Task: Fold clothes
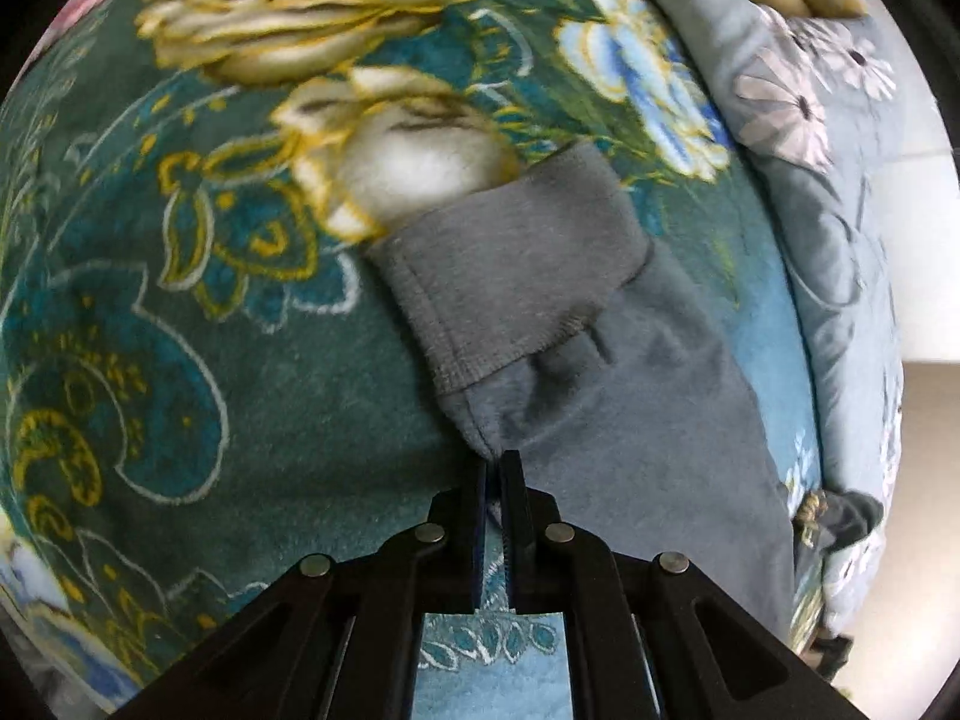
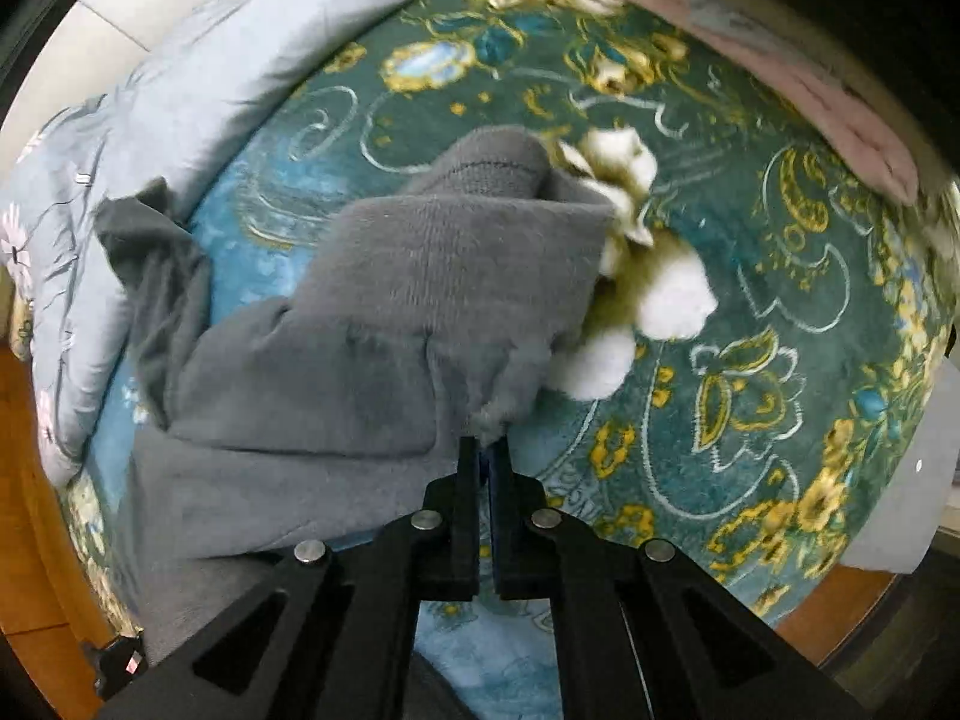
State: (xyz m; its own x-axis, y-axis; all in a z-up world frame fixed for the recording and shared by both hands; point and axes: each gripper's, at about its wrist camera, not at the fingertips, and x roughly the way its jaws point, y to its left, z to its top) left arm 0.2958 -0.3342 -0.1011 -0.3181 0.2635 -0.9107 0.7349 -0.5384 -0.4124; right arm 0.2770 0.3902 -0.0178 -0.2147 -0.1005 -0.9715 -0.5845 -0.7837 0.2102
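A grey fleece garment (image 1: 606, 396) lies on a green floral blanket (image 1: 240, 360). Its ribbed cuff (image 1: 516, 264) points away from me in the left wrist view. My left gripper (image 1: 495, 459) is shut on the garment's edge just below that cuff. In the right wrist view the same grey garment (image 2: 372, 360) spreads to the left, with a ribbed cuff (image 2: 474, 252) in front and a second cuff (image 2: 492, 162) behind it. My right gripper (image 2: 485, 444) is shut on the garment's edge below the near cuff.
A pale blue flowered quilt (image 1: 834, 192) lies bunched along the blanket's side; it also shows in the right wrist view (image 2: 138, 138). A pink cloth (image 2: 798, 78) lies at the far right edge. Wooden floor (image 2: 36, 540) shows beyond the bed edge.
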